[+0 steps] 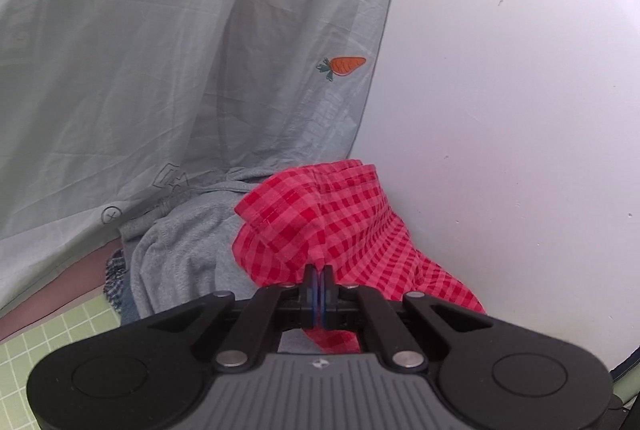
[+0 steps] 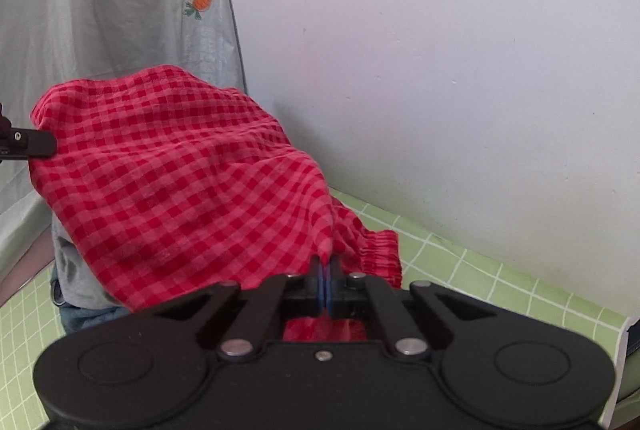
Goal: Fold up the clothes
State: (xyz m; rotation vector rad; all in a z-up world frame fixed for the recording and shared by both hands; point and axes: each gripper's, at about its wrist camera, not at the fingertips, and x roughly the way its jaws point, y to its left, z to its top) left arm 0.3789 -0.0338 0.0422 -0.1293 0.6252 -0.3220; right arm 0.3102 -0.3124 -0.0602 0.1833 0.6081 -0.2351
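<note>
Both grippers pinch the red-and-pink checked cotton garment, lifted above the green grid-patterned mat.

Left gripper and right gripper jaws press onto its fabric; keep the edge taut and level, clearing the grey clothes heap before laying flat.

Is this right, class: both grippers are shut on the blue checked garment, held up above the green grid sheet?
One detail is wrong: the garment is red checked, not blue, as the right wrist view shows. Otherwise correct: the left gripper and right gripper are both shut on it, above the green grid sheet.
</note>
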